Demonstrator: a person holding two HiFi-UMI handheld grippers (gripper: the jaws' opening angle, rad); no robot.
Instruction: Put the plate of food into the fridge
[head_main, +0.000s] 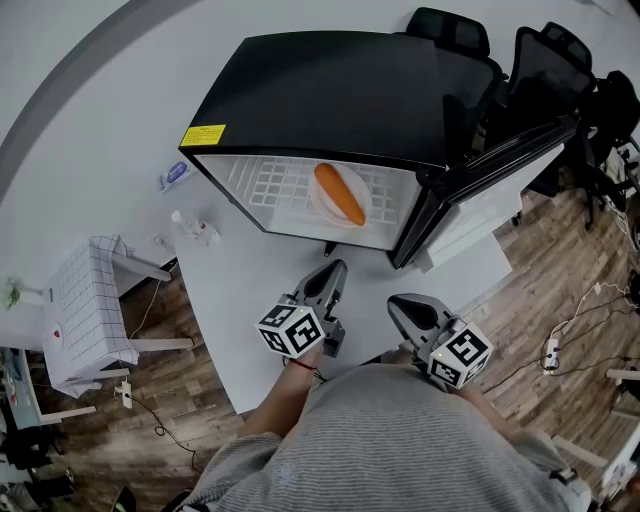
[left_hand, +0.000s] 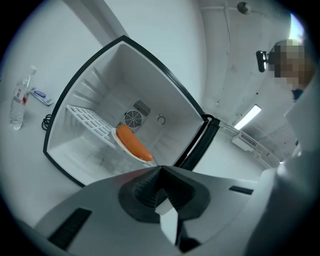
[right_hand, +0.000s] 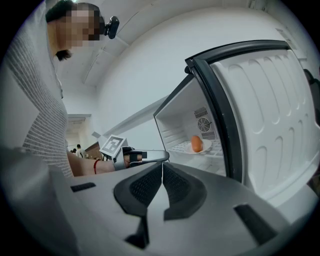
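Note:
The black mini fridge (head_main: 330, 90) stands on the white table (head_main: 260, 300) with its door (head_main: 490, 165) swung open to the right. On its white wire shelf (head_main: 270, 185) rests a white plate (head_main: 362, 190) carrying an orange sausage-shaped food (head_main: 339, 192); the food (left_hand: 133, 143) and plate (right_hand: 205, 147) also show in both gripper views. My left gripper (head_main: 335, 268) is shut and empty just in front of the fridge opening. Close to my body, the right gripper (head_main: 393, 303) is likewise shut with nothing in it, below the door's edge.
A clear water bottle (head_main: 195, 228) and a small blue-white tube (head_main: 175, 176) lie on the table left of the fridge. A white stool (head_main: 90, 315) stands at the left on the wooden floor. Black office chairs (head_main: 540, 60) crowd behind the door. Cables lie at right.

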